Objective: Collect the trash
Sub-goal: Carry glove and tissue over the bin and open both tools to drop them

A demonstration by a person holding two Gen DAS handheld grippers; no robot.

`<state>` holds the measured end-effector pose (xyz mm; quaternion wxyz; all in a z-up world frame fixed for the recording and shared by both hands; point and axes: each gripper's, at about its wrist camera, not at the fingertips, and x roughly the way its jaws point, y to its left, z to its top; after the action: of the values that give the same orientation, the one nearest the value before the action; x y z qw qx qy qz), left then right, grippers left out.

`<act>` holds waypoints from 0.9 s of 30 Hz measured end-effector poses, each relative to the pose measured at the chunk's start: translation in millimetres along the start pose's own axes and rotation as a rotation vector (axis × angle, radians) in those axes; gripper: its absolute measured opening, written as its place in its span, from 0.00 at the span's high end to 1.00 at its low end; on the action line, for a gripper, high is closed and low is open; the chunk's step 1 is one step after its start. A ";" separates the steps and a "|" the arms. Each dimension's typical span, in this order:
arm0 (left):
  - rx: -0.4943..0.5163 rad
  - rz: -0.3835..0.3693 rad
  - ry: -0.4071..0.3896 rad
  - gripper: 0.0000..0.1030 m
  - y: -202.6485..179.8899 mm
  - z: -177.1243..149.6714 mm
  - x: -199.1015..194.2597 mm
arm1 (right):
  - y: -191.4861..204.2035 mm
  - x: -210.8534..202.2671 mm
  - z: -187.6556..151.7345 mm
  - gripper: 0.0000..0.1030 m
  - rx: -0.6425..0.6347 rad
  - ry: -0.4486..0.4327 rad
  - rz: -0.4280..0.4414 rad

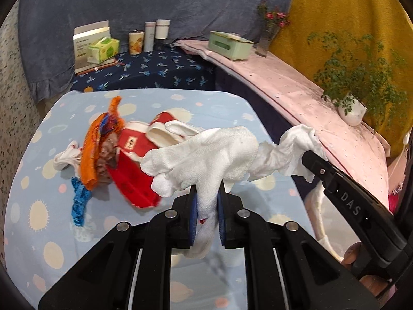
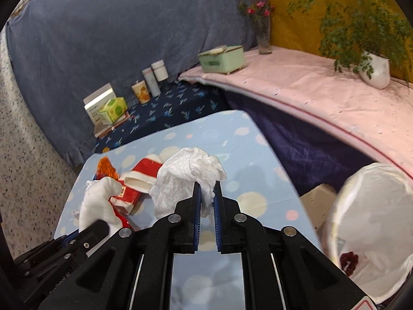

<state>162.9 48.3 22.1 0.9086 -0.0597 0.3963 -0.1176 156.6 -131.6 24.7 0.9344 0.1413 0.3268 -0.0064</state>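
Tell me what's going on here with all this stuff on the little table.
A person is clearing trash with two handheld grippers. The left gripper is shut on a white glove, and the right gripper is shut on a crumpled white tissue, both lifted above the spotted table. A red carton, orange netting and a blue scrap lie on it. A white-lined trash bin waits at right.

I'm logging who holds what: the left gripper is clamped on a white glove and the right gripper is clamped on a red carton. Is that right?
Not quite. The right gripper is shut on a crumpled white tissue, as the right wrist view shows; the red carton lies on the table. The left gripper is indeed clamped on the white glove.
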 end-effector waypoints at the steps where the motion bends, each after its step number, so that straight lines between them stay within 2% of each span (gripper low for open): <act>1: 0.012 -0.004 -0.002 0.88 -8.0 -1.1 -1.5 | -5.6 -5.6 1.2 0.91 0.006 -0.008 -0.004; 12: 0.134 -0.061 -0.007 0.88 -95.5 -9.1 -6.9 | -83.5 -64.1 4.0 0.91 0.082 -0.097 -0.072; 27: 0.292 -0.152 0.030 0.88 -202.8 -31.9 10.9 | -186.4 -95.6 -14.1 0.91 0.211 -0.121 -0.180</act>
<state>112.9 -150.8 33.6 0.8901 0.0450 0.3830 -0.2430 53.4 -314.4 24.3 0.9281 0.2079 0.2789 -0.1330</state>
